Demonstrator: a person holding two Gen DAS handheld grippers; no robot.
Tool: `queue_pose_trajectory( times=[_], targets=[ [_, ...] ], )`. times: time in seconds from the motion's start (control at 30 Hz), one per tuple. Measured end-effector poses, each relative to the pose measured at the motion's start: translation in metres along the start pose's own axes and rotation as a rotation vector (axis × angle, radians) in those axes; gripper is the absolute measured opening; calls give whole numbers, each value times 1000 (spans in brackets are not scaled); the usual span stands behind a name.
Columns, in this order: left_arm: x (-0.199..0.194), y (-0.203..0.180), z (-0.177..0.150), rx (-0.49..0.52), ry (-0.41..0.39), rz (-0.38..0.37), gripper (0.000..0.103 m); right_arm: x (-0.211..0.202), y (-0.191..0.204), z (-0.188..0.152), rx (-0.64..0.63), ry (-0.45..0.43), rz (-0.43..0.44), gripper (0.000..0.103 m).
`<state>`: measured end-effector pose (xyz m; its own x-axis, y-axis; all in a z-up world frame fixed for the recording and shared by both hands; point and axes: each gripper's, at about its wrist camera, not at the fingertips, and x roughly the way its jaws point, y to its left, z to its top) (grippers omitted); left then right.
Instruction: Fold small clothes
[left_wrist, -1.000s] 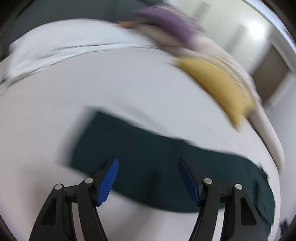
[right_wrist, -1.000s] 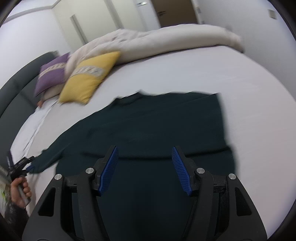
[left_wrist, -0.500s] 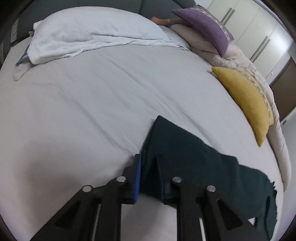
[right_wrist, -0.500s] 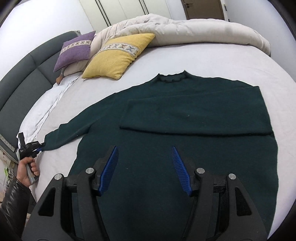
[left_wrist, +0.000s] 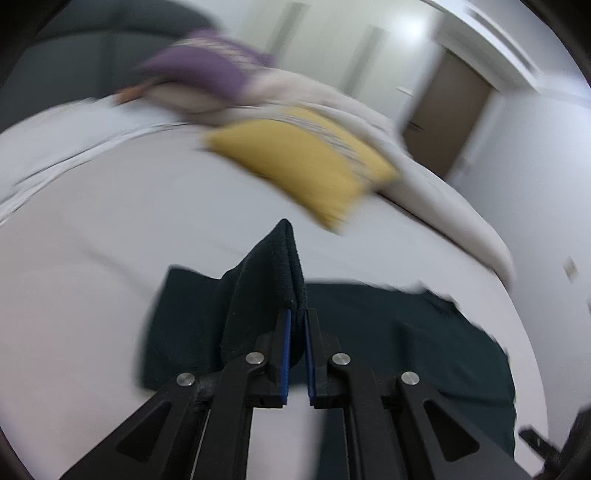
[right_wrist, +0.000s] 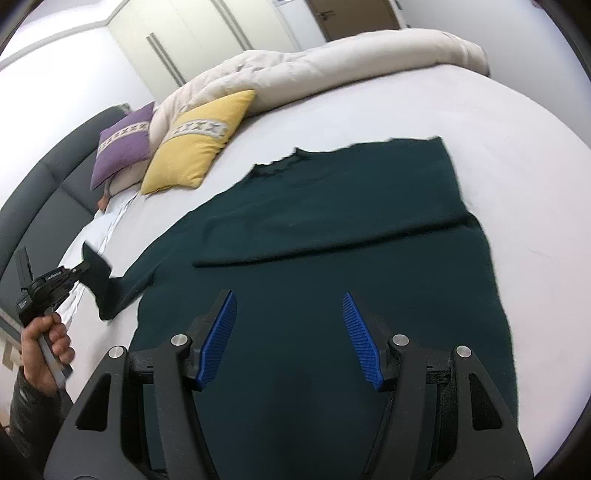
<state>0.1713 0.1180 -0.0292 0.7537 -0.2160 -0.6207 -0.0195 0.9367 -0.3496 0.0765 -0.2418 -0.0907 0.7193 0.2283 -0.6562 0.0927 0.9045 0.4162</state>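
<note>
A dark green sweater (right_wrist: 332, 266) lies flat on the white bed (right_wrist: 524, 155), its right sleeve folded across the chest. My left gripper (left_wrist: 296, 317) is shut on the cuff of the left sleeve (left_wrist: 273, 273) and holds it lifted off the bed; it also shows in the right wrist view (right_wrist: 83, 267) at the far left, with the sleeve (right_wrist: 122, 284) trailing from it. My right gripper (right_wrist: 290, 339) is open and empty, hovering over the sweater's lower body.
A yellow pillow (right_wrist: 195, 144), a purple pillow (right_wrist: 123, 142) and a rolled beige duvet (right_wrist: 332, 59) lie along the far side of the bed. A dark headboard (right_wrist: 44, 184) is at the left. A door (left_wrist: 443, 122) stands beyond the bed.
My left gripper closed on the sleeve cuff, then lifted it off the bed and swung toward the sweater body. My right gripper stayed open over the hem.
</note>
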Motion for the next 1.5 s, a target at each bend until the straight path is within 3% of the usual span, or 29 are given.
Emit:
queue_pose_trajectory(
  times=[0.13, 0.27, 0.37, 0.43, 0.47, 0.67, 0.77, 0.83, 0.9, 0.93, 1.0, 1.13, 1.27, 1.37, 1.5],
  targets=[
    [48, -86, -54, 113, 111, -104, 7, 2, -21, -4, 45, 7, -5, 58],
    [87, -112, -100, 146, 237, -117, 9, 17, -28, -5, 65, 54, -18, 58],
    [77, -104, -105, 134, 234, -159, 18, 33, -17, 0, 50, 81, 1, 72],
    [60, -93, -99, 146, 191, -149, 57, 44, 0, 4, 18, 83, 17, 72],
    [49, -88, -97, 151, 159, -143, 61, 55, 15, 8, -4, 97, 32, 72],
    [-1, -28, -84, 59, 68, -135, 63, 123, 97, 19, -99, 174, 131, 72],
    [-8, 2, -78, 11, 56, -104, 63, 165, 126, 18, -95, 250, 125, 71],
    [-12, 22, -74, -20, 55, -95, 63, 200, 142, 12, -93, 319, 64, 64],
    [-15, 37, -73, -42, 55, -83, 63, 210, 155, 11, -132, 297, 18, 47],
    [-15, 44, -72, -54, 54, -80, 63, 212, 161, 11, -153, 294, 7, 25],
    [-13, 55, -67, -77, 53, -71, 63, 208, 165, 17, -169, 297, 16, 6],
    [-4, 56, -51, -93, 39, -64, 63, 168, 167, 44, -211, 215, 78, 5],
    [5, 45, -31, -48, 28, -34, 65, 129, 125, 96, -188, 110, 62, 5],
    [29, 33, -18, -4, 59, 6, 70, 138, 81, 113, -149, 138, -18, 5],
    [76, 18, -8, 25, 146, 50, 70, 166, 26, 108, -36, 201, -66, 5]
  ],
)
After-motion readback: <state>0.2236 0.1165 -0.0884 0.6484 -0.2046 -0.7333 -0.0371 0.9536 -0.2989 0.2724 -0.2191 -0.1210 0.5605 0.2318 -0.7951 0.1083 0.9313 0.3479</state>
